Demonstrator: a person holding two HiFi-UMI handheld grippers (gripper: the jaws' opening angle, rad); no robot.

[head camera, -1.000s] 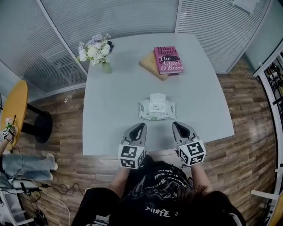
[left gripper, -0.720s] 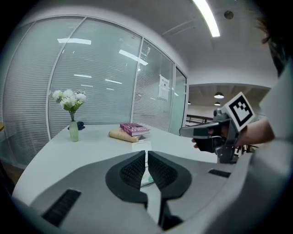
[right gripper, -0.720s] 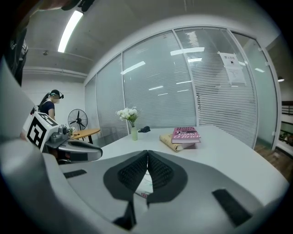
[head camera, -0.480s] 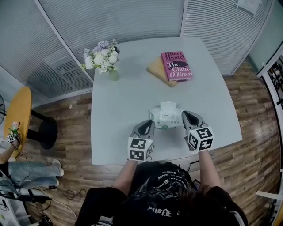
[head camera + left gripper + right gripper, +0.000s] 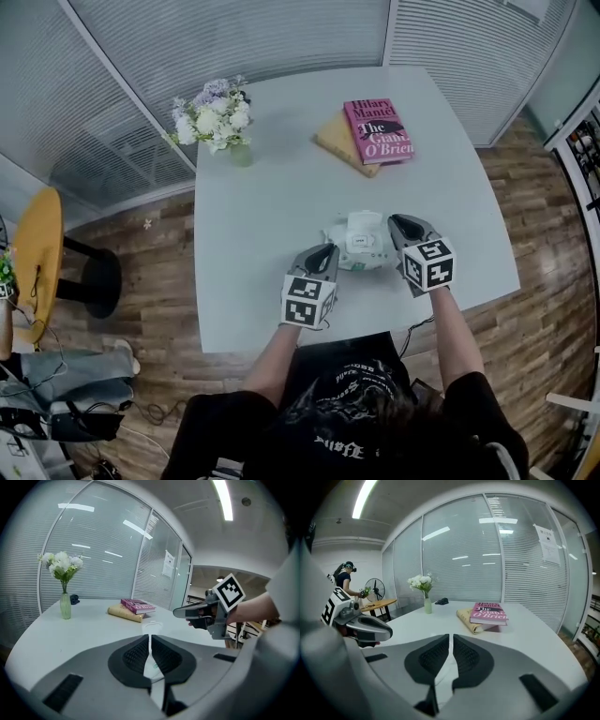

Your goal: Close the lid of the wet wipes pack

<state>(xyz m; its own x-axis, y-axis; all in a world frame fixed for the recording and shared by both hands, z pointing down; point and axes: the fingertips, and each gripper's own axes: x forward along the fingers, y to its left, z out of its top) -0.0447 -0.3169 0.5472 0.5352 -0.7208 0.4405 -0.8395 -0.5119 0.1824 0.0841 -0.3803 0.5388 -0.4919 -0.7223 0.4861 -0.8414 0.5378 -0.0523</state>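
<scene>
Wet wipes pack (image 5: 361,246), one, two stacked books (image 5: 375,131), one flower vase (image 5: 241,155)

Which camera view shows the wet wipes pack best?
The head view: it shows the nearly whole wet wipes pack from above, lid up. The left gripper view gives only the raised lid and a sliver through its jaw gap. The right gripper view shows no clear part.

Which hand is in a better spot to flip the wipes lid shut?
Probably right. The right tongs, just opening a little and empty, sit beside the raised lid. The left tongs are only at the near corner of the pack.
</scene>
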